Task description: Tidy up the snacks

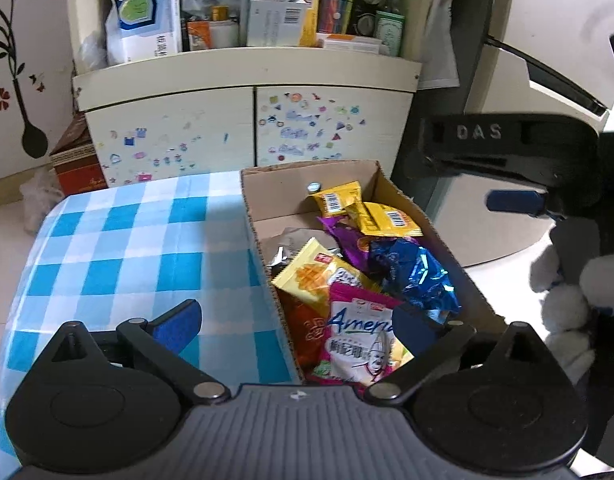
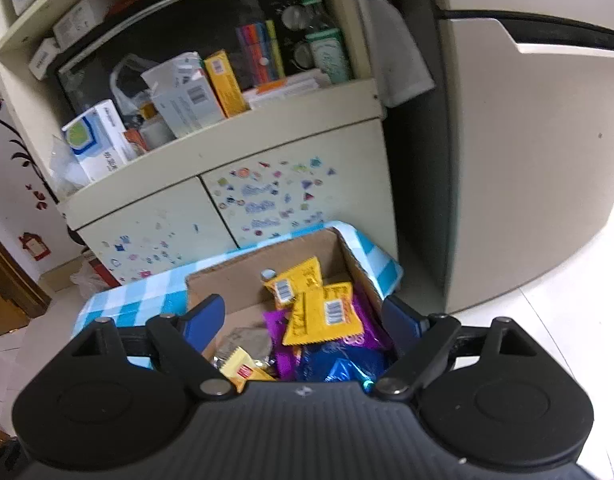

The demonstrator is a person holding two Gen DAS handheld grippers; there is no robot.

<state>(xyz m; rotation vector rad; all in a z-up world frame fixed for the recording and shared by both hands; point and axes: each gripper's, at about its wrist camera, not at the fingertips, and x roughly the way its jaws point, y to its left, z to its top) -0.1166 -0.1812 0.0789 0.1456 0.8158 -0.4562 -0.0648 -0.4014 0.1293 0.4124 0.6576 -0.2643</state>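
An open cardboard box (image 1: 267,188) (image 2: 235,280) stands on the blue-checked tablecloth (image 1: 127,240), filled with snack packets. Two yellow packets (image 1: 339,200) (image 2: 327,312) lie at its far end, with a purple wrapper (image 1: 347,244) and a blue foil bag (image 1: 415,276) in the middle. A yellow waffle packet (image 1: 307,276) and a pink packet (image 1: 359,340) lie nearest. My left gripper (image 1: 297,320) hangs open over the box's near left wall, its pads touching nothing. My right gripper (image 2: 303,316) is open above the box with nothing between its fingers. One of its blue fingers (image 1: 515,203) shows at the right in the left wrist view.
Behind the table stands a cream cabinet (image 1: 179,136) with stickers on its doors and a shelf crowded with cartons (image 1: 147,20). A white appliance (image 2: 527,160) rises at the right. A red-brown carton (image 1: 75,160) sits on the floor at the left. A gloved hand (image 1: 563,312) shows at the right.
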